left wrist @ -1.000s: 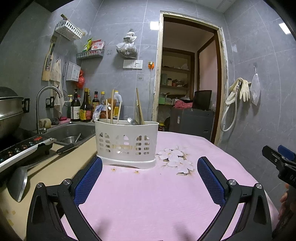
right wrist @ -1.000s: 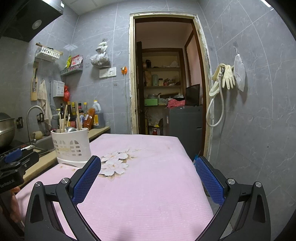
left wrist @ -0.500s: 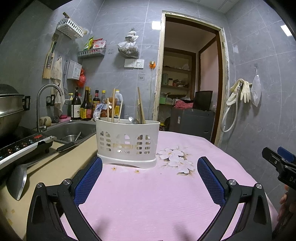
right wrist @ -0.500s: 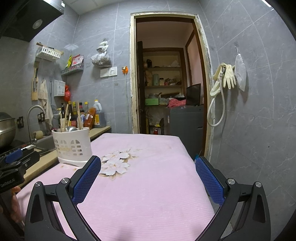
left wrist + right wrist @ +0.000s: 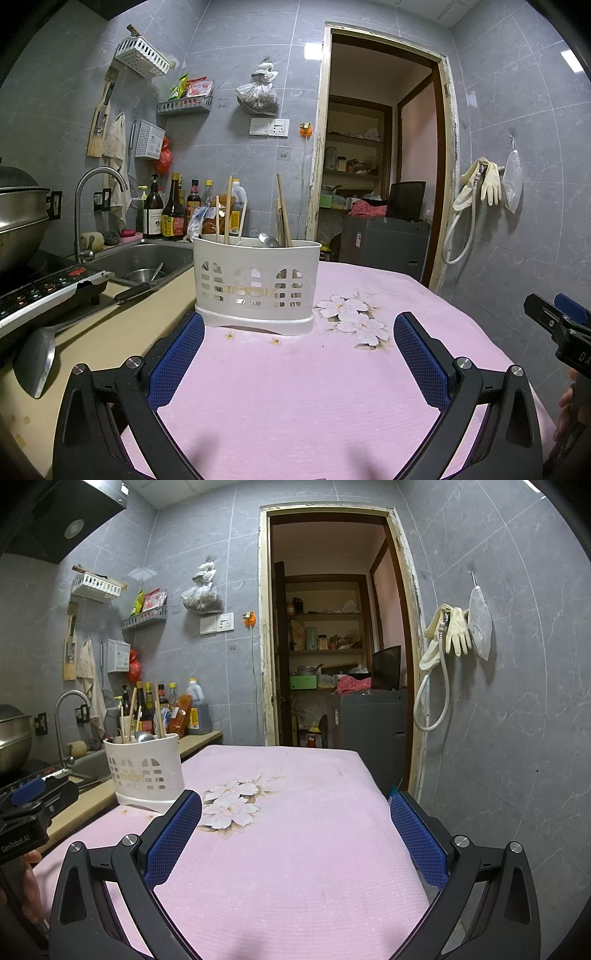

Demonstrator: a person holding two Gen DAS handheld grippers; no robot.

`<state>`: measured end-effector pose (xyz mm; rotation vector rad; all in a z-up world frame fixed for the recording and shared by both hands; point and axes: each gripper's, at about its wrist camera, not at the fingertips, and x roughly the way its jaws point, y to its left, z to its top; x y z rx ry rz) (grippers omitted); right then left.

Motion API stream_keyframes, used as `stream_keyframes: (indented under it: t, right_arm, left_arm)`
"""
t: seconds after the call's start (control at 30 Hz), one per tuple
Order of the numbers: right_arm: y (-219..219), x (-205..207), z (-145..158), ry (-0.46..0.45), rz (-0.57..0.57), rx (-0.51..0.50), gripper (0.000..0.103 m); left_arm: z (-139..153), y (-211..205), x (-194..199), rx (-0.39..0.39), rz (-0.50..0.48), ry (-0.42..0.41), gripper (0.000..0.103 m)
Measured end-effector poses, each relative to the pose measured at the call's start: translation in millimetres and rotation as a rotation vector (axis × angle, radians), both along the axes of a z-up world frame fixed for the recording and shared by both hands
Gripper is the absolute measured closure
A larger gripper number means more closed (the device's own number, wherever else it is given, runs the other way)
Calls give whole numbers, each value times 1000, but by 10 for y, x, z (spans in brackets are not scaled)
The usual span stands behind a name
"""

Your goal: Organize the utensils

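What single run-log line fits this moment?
left gripper: open, empty | right gripper: open, empty | utensil holder: upright on pink cloth, chopsticks inside

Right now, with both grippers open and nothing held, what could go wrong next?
1. The caddy stands at the cloth's left edge beside the counter; a push from the left gripper could slide it off.
2. The chopsticks lean loosely and stand tall; grabbing one may tip the light caddy or scatter others.

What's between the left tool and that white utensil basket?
Just bare pink tablecloth between the left tool and the basket, seen from the left wrist.
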<state>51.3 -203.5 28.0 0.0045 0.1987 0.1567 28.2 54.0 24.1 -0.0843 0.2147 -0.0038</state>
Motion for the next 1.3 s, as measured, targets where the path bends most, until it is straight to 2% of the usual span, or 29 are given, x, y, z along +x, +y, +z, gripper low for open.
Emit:
stream_keyframes:
  t: [0.4, 0.73, 1.3]
  right_arm:
    - [28, -11, -3, -1, 0, 1, 0]
    - [49, -13, -7, 2, 6, 3, 0]
    - [91, -30, -10, 5, 7, 5, 0]
  left_arm:
    - [-12, -23, -3, -9, 5, 5, 2]
    - [-14, -91, -7, 23, 18, -4, 2]
    - [-14, -109, -3, 24, 18, 0, 2]
